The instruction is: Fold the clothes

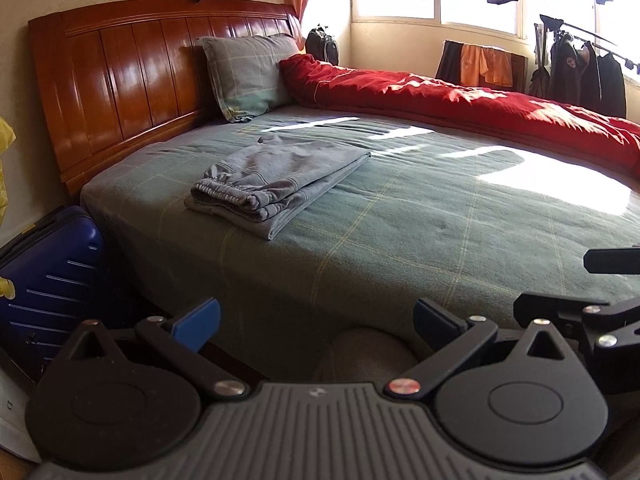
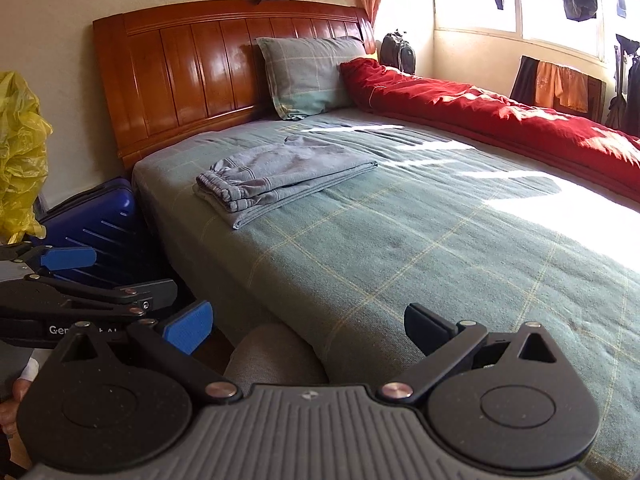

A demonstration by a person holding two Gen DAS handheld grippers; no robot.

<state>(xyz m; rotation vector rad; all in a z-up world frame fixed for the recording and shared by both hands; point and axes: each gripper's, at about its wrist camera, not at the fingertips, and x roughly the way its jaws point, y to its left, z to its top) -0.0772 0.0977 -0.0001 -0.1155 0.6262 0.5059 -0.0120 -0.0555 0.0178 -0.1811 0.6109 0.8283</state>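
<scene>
A pair of grey trousers (image 1: 276, 178) (image 2: 280, 176) lies folded into a neat rectangle on the green checked bed sheet (image 1: 420, 232) (image 2: 440, 248), elastic waistband toward me, near the headboard end. My left gripper (image 1: 316, 322) stands open low at the bed's near edge, well short of the trousers, with nothing between its blue-padded fingers (image 1: 198, 324). My right gripper (image 2: 308, 326) is also open and empty at the same edge. Each gripper shows in the other's view: the right one (image 1: 592, 284) at the right border, the left one (image 2: 132, 274) at the left.
A red duvet (image 1: 460, 96) (image 2: 500, 108) runs along the bed's far side, and a pillow (image 1: 248, 72) leans on the wooden headboard (image 1: 120, 80). A blue suitcase (image 1: 52, 272) (image 2: 100, 216) and a yellow plastic bag (image 2: 20, 152) stand left of the bed. A person's knee (image 2: 276, 356) presses against the mattress.
</scene>
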